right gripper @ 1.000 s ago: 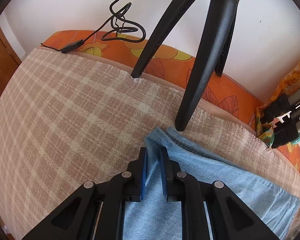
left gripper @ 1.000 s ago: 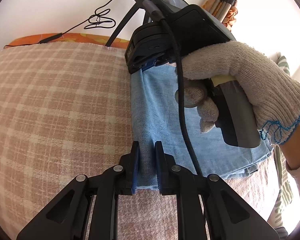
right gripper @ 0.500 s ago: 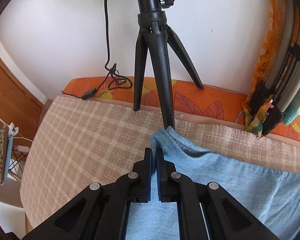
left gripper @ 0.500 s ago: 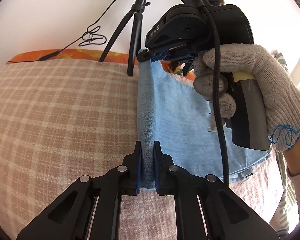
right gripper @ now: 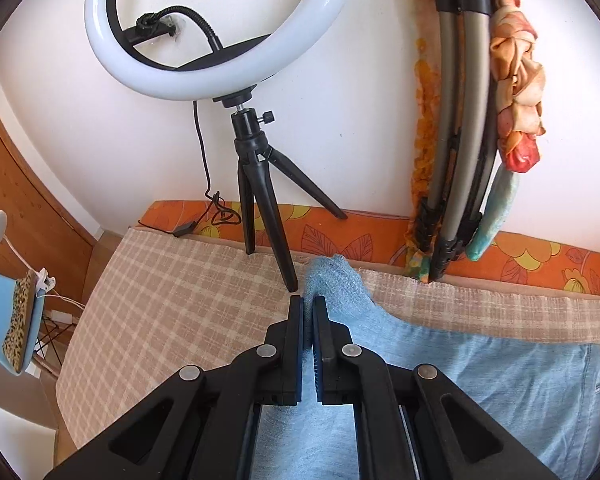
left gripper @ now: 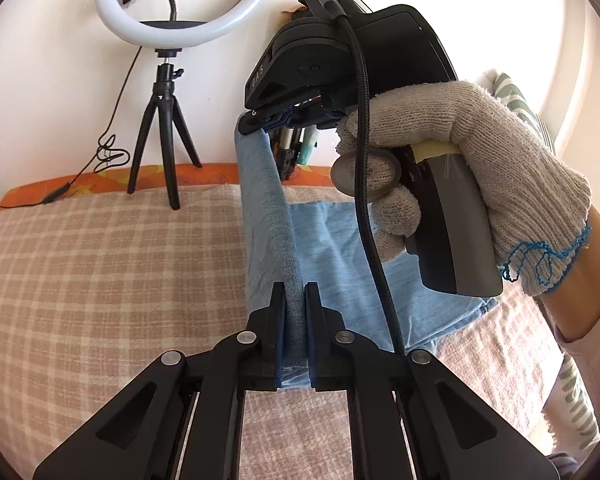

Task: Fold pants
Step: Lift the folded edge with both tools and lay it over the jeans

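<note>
Light blue denim pants (left gripper: 332, 264) lie on a beige checked cloth (left gripper: 100, 272). My left gripper (left gripper: 294, 300) is shut on the near end of their left edge. A gloved hand holds my right gripper (left gripper: 260, 126), which is shut on the far end of that same edge. The edge hangs stretched between the two, raised off the cloth. In the right wrist view my right gripper (right gripper: 308, 312) pinches a bunched corner of the pants (right gripper: 440, 376), and the rest trails down to the right.
A ring light on a black tripod (right gripper: 260, 184) stands at the far edge of the cloth, close behind the lifted corner. Its cable (left gripper: 108, 152) runs along an orange flowered strip (right gripper: 540, 256). Folded poles with scarves (right gripper: 468, 128) lean on the white wall.
Both grippers closed on the pants' left edge and rose, lifting it off the cloth. The ring light and tripod have come fully into both views.
</note>
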Motion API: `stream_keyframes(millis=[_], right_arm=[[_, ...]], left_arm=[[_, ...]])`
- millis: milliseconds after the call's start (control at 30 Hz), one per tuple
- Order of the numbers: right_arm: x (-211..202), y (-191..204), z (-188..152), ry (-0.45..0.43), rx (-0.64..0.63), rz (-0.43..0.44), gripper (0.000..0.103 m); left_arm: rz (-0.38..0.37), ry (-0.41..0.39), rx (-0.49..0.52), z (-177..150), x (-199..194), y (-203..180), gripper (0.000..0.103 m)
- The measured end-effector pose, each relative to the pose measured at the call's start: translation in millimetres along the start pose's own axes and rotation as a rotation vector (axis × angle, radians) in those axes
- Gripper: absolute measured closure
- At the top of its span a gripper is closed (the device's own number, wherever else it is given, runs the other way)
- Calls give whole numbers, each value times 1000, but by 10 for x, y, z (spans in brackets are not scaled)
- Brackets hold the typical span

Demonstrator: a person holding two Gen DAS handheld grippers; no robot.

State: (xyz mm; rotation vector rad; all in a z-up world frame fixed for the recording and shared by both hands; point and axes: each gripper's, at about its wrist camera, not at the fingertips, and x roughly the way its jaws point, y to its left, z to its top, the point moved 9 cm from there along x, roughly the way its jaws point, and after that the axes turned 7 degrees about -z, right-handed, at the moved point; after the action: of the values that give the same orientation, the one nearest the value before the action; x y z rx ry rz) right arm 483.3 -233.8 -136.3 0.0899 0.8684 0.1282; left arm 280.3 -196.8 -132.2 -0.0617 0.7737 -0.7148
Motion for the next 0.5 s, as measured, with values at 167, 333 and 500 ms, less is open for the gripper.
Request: stream_keyframes(millis=[167,333,500], right_arm=[[-248,-353,4,-32,27,-11,102],[-450,-822,-28,-58,68,-27,102],[-577,-1353,-117,-68,113,-49,102]], left_arm=[[-51,-2,18,98,80,-320,96],[-113,-1,38,221,236,-735,96],[-174,21,60,217,484,-1155,96]])
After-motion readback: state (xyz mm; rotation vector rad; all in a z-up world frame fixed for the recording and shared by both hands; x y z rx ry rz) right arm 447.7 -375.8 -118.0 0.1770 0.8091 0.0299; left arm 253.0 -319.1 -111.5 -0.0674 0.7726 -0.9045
